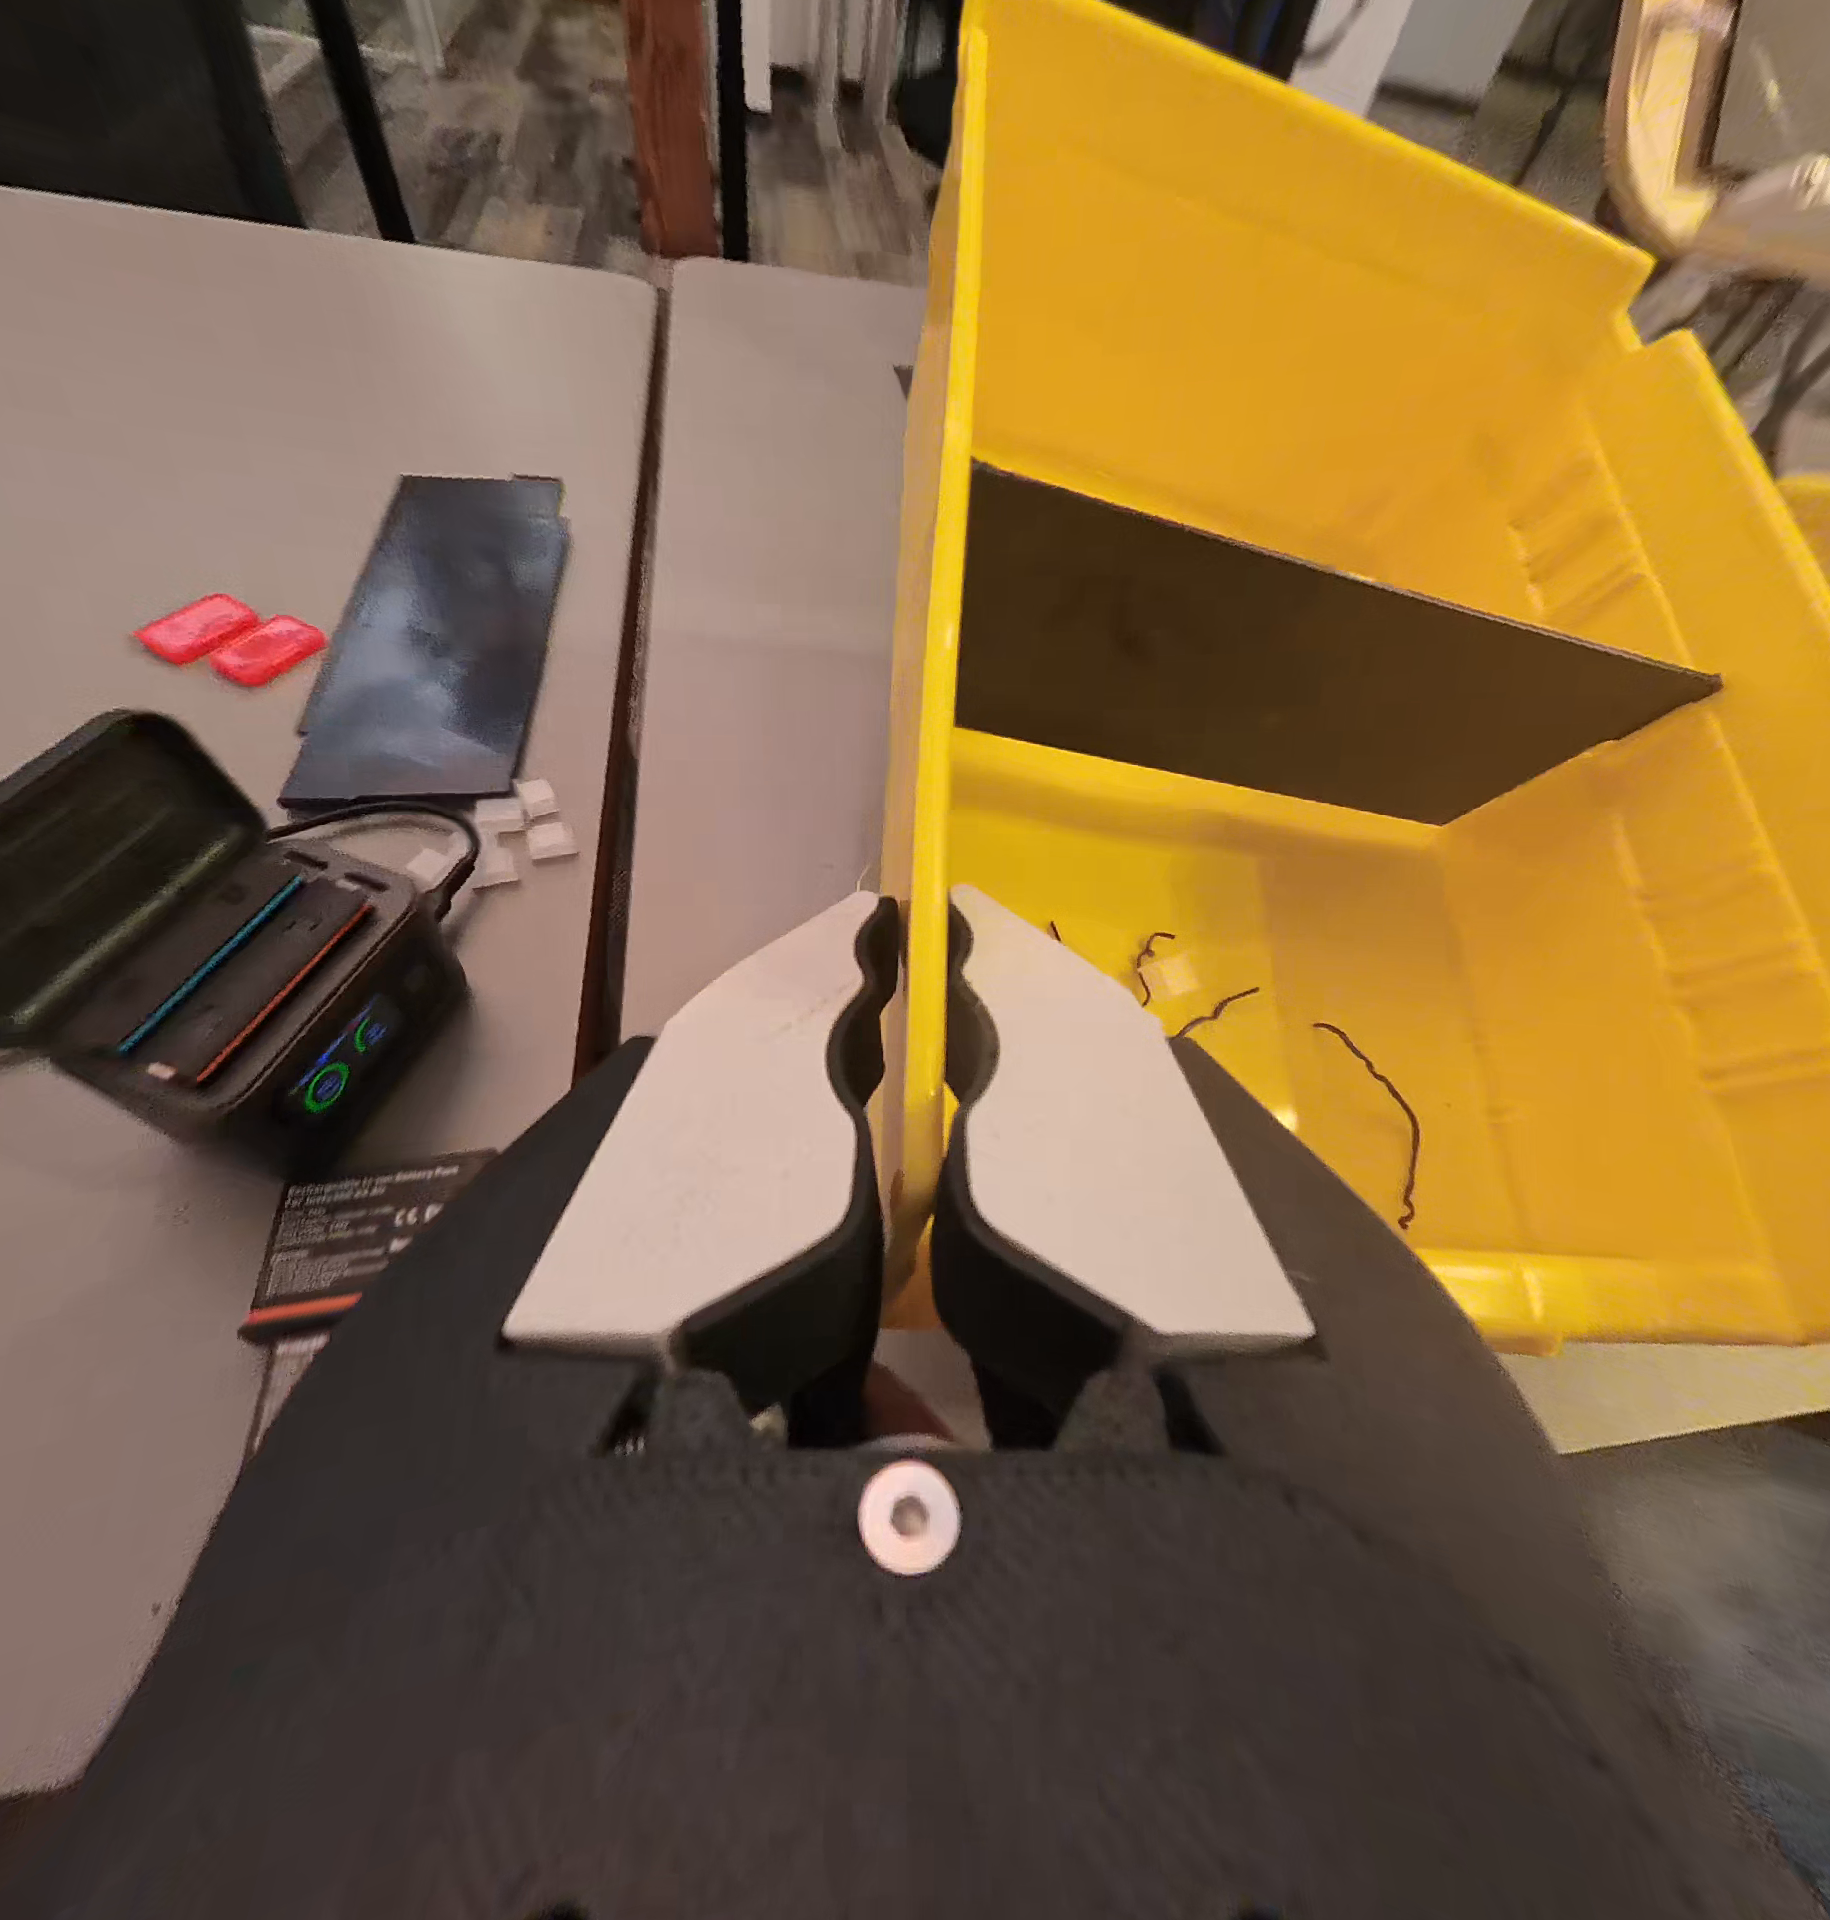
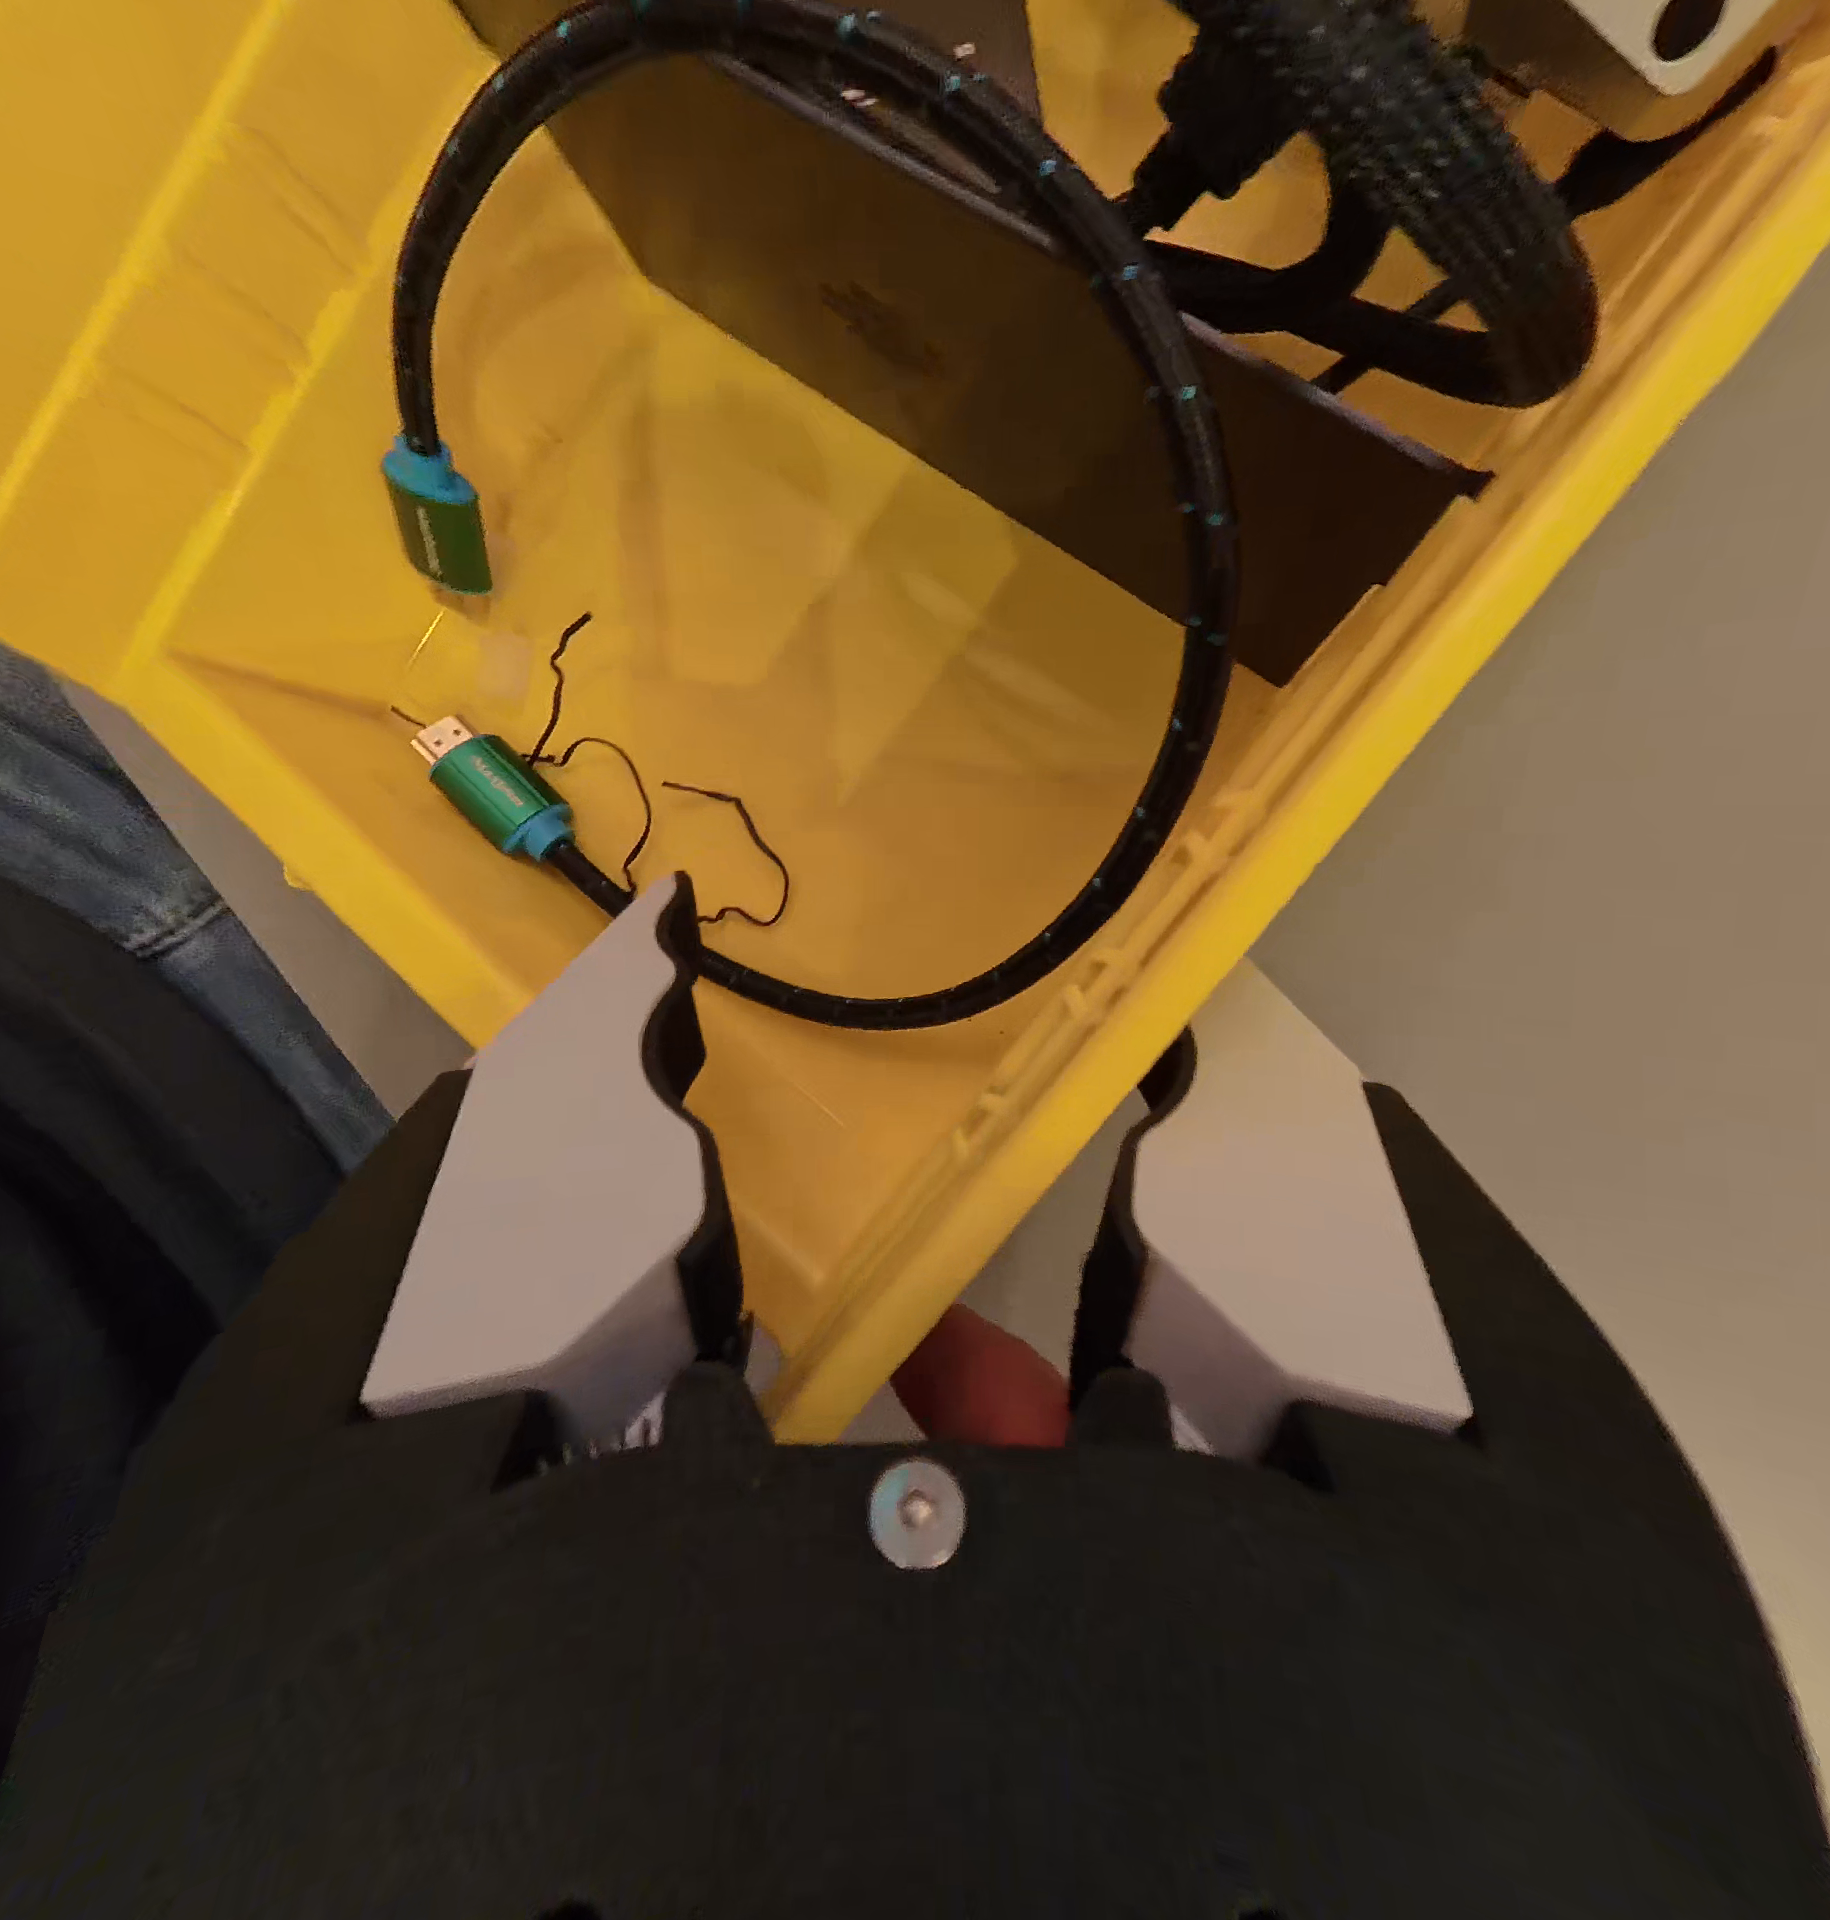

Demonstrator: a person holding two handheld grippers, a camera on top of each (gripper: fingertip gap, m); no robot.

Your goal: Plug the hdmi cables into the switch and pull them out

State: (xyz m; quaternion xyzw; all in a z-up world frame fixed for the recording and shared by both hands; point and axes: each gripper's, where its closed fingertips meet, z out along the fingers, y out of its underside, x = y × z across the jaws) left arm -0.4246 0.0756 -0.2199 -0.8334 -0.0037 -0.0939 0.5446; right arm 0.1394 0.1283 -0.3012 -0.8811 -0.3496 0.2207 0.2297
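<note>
A yellow bin [image 1: 1306, 343] with a black divider [image 1: 1254, 644] stands tilted on the grey table. My left gripper [image 1: 921, 935] is shut on its left wall. In the left wrist view the near compartment holds only loose black threads [image 1: 1378, 1101]. In the right wrist view a black braided HDMI cable [image 2: 1191, 582] loops through the bin [image 2: 298, 312], with two green plugs [image 2: 438, 520] [image 2: 495, 790]. My right gripper [image 2: 952, 966] is open and straddles the bin's side wall, one finger inside touching the cable. A cable bundle [image 2: 1410, 208] and a pale box [image 2: 1669, 42] lie behind the divider [image 2: 890, 312].
On the left of the table [image 1: 215, 364] sit an open black charging case [image 1: 215, 987] with a lit display, a flat black panel [image 1: 433, 644], two red pads [image 1: 230, 634] and small white pieces [image 1: 526, 821]. A person's jeans [image 2: 111, 831] are beside the bin. About 60 cm separates my left fingertips from my right. The left tips stand about 15 cm off the open black charging case [image 1: 215, 987].
</note>
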